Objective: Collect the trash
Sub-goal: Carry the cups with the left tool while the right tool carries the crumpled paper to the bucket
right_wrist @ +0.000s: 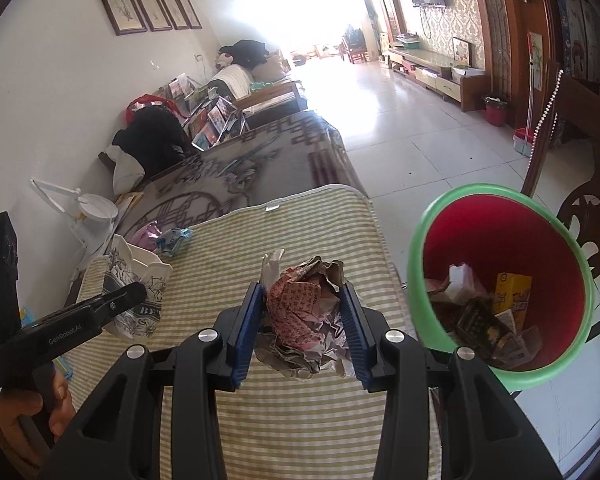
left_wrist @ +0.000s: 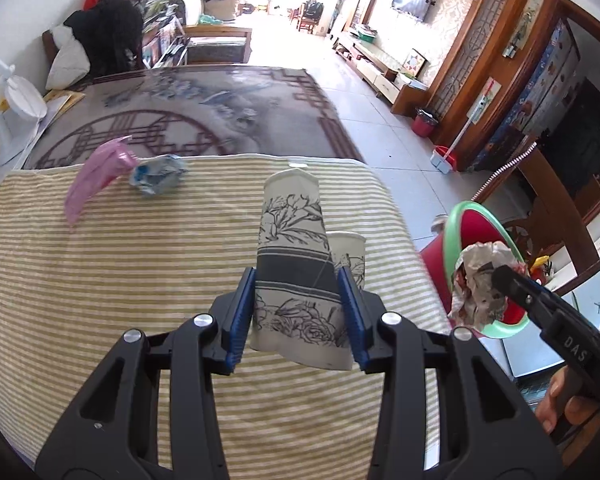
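Trash in both grips: left hand-held gripper [left_wrist: 296, 312] clamps a flower-printed paper cup [left_wrist: 296, 264] above the striped desk [left_wrist: 140, 280]; right hand-held gripper [right_wrist: 305, 328] clamps a crumpled paper wad [right_wrist: 306, 320]. Red bin [right_wrist: 500, 280] beside the desk edge. Pink wrapper [left_wrist: 96, 176] and blue wad [left_wrist: 158, 174] lie at the far end.

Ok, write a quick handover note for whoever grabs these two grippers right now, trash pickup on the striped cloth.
Left gripper: shut on a flower-print paper cup, held over the striped cloth.
Right gripper: shut on a crumpled paper wad, close to the red bin beside the table.
Done: the bin already holds some trash.
Left: drop both items in, then fetch the second paper cup, the pink wrapper and the blue crumpled wrapper at the cloth's far edge.
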Tool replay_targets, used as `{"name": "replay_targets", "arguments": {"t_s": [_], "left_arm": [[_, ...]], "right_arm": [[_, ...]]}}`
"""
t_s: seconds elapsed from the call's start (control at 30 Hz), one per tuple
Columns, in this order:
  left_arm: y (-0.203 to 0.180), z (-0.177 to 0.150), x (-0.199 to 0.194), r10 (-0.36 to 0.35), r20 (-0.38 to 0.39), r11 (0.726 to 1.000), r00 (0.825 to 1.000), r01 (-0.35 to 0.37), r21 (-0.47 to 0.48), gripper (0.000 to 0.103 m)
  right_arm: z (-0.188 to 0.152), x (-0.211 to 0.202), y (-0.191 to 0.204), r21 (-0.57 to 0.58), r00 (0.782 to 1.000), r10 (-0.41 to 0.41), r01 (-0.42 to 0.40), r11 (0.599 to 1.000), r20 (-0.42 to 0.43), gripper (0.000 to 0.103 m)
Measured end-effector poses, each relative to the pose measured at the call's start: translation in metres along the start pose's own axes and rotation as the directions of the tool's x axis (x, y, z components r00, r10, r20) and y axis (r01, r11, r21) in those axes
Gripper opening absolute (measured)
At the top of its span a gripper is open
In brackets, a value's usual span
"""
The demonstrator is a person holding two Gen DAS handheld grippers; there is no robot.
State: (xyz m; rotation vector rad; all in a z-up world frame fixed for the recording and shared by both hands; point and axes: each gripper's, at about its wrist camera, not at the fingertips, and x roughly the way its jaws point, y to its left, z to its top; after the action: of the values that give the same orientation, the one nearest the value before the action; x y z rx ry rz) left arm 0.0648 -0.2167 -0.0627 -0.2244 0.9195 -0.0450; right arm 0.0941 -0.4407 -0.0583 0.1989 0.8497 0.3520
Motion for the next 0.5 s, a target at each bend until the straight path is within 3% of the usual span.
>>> {"name": "replay_targets", "arguments": {"t_s": [0.23, 0.3, 0.43, 0.5], "left_arm": [[-0.06, 0.003, 0.013, -0.023, -0.009, 0.997, 1.0, 0.024, 0.069, 0.04], [-0.079, 0.006, 0.017, -0.038, -0.007, 0.995, 0.999, 0.038, 0.097, 0.04], [-0.12, 0.009, 0.028, -0.085, -0.015, 0.981, 0.996, 0.087, 0.176, 0.039], [-0.143, 0.01, 0.036, -0.115, -0.029, 0.969, 0.993, 0.118, 0.215, 0.04]], "right_arm": [[0.017, -0.025, -0.077, 0.081, 0.993, -0.097, 0.092, 0.992, 0.064, 0.041], [0.022, -0.025, -0.097, 0.096, 0.986, -0.15, 0.142, 0.985, 0.072, 0.046], [0.02, -0.034, -0.134, 0.168, 0.967, -0.235, 0.217, 0.962, 0.096, 0.068], [0.015, -0.044, -0.147, 0.208, 0.962, -0.249, 0.223, 0.953, 0.113, 0.071]]}}
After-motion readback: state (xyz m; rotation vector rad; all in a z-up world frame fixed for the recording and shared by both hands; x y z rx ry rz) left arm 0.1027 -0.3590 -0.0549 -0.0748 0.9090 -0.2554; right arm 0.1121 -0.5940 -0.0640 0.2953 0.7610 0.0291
